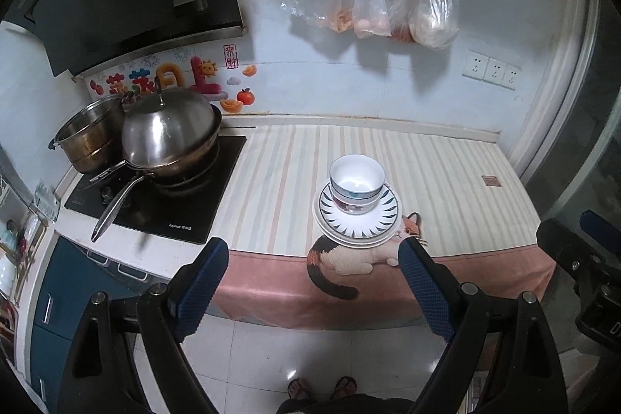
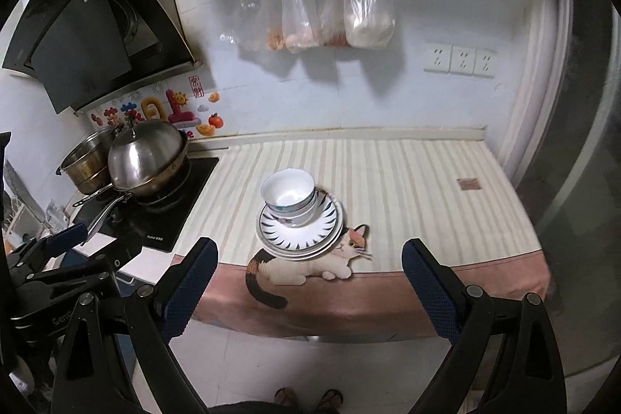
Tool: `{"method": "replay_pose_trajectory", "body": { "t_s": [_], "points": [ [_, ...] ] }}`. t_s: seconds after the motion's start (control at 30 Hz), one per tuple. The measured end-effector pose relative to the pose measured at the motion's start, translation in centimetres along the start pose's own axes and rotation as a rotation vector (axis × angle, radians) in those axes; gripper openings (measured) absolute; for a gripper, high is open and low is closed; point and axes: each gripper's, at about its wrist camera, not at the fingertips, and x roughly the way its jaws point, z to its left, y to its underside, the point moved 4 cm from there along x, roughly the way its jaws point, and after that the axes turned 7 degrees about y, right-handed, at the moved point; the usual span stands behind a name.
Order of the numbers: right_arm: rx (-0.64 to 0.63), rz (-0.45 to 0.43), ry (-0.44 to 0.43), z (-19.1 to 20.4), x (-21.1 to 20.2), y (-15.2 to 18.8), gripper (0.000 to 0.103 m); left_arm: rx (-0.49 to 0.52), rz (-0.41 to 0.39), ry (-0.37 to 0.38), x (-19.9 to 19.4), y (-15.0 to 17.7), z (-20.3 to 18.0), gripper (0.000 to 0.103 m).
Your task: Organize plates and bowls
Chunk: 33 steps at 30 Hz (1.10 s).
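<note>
Pots crowd the stove at far left, a lidded wok point(image 1: 170, 134) beside a steel pot point(image 1: 91, 138), clear of the work area. Moving right, the striped cloth on the desk point(image 1: 446, 173) carries one neat pile: two bowls point(image 1: 357, 183) nested on the stacked plates point(image 1: 359, 224), near the front edge, apparently gathered to save space. Left gripper point(image 1: 312, 284) hangs short of the desk, fingers wide, holding nothing; right gripper point(image 2: 310, 282) likewise, spread wide and empty.

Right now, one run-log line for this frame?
stage: stack done | bowls: nested on plates | left hand-held gripper: open, empty | right hand-held gripper: open, empty
</note>
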Motion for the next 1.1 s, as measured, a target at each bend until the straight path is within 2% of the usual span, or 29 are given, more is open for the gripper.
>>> {"method": "replay_pose_trajectory", "body": {
  "t_s": [0.23, 1.1],
  "points": [
    [0.012, -0.017, 0.022, 0.5, -1.5, 0.1, 0.098, 0.025, -0.041, -0.021, -2.2, 0.3, 0.4, 0.09],
    [-0.005, -0.034, 0.043, 1.8, -1.4, -0.6, 0.098, 0.014, -0.05, -0.024, -2.3, 0.0, 1.6, 0.09]
  ]
}}
